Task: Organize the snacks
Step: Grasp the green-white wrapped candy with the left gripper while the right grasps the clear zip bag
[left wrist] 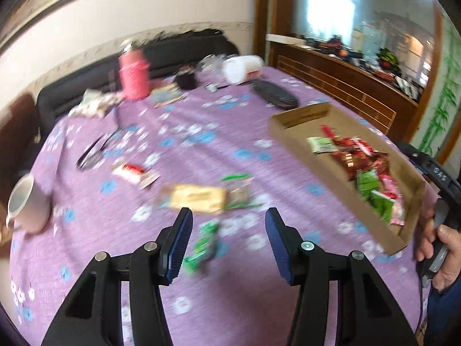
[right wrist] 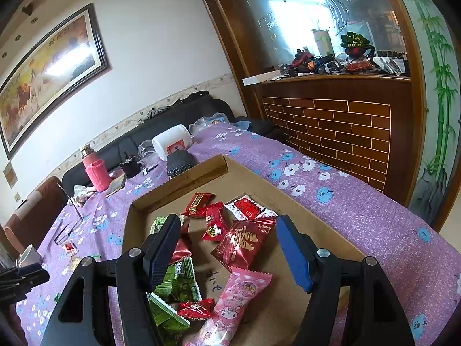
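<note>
Sorting wrapped snacks into a shallow brown cardboard tray (right wrist: 201, 170).
Both grippers released, empty: right gripper (right wrist: 227, 248) over tray, left gripper (left wrist: 227, 245) above a green snack packet (left wrist: 203, 245) beside it, likely next to grasp.

A table covered by a purple flowered cloth (left wrist: 236, 132) carries everything. In the left wrist view, a shallow cardboard box (left wrist: 291, 127) of snacks sits at 3 o'clock. A white mug (left wrist: 27, 204) stands at 9 o'clock. Toward 12 o'clock are a pink bottle (left wrist: 134, 72), a small dark cup (left wrist: 186, 80), a white tub (left wrist: 240, 67) on its side and a dark oblong thing (left wrist: 275, 93). Near the centre lie loose snacks: a yellow packet (left wrist: 198, 197), a red-and-white packet (left wrist: 135, 173) and a green packet (left wrist: 203, 245).
</note>
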